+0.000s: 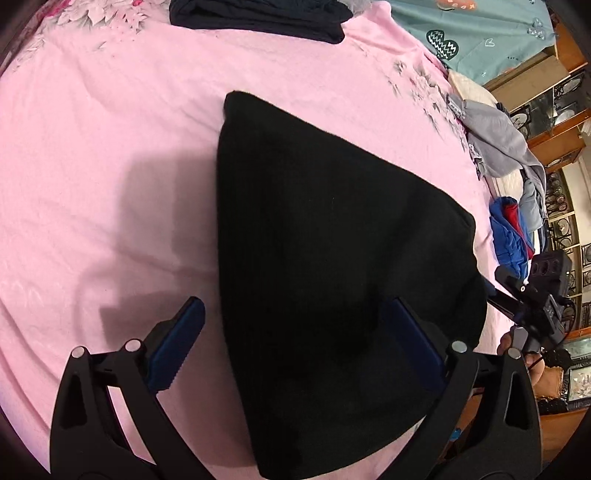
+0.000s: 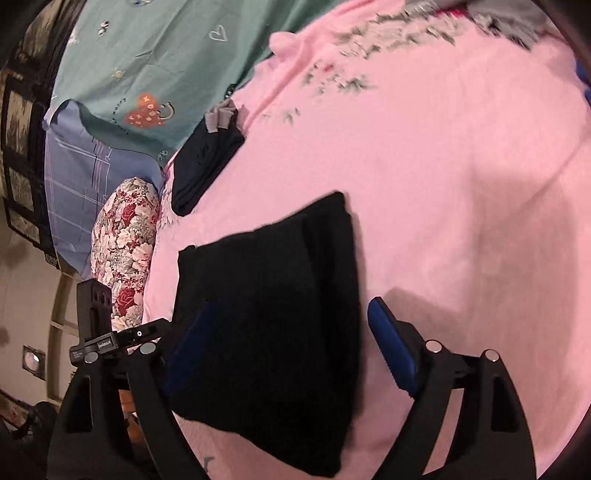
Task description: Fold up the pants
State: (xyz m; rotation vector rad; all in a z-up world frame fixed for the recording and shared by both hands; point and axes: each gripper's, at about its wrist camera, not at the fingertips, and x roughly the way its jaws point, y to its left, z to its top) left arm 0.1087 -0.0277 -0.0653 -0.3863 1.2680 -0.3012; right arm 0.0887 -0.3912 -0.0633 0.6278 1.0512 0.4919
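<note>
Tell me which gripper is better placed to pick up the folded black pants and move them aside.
Hard to call; slightly the right. Both grippers are open over the black pants. The right sees them as a squared bundle filling the gap between its fingers; the left straddles only one edge, one finger over pink sheet.

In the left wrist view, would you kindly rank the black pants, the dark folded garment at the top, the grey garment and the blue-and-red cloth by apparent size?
1. black pants, though nearest the camera
2. dark folded garment, partly cut off by the frame
3. grey garment
4. blue-and-red cloth, partly hidden at the bed's edge
</note>
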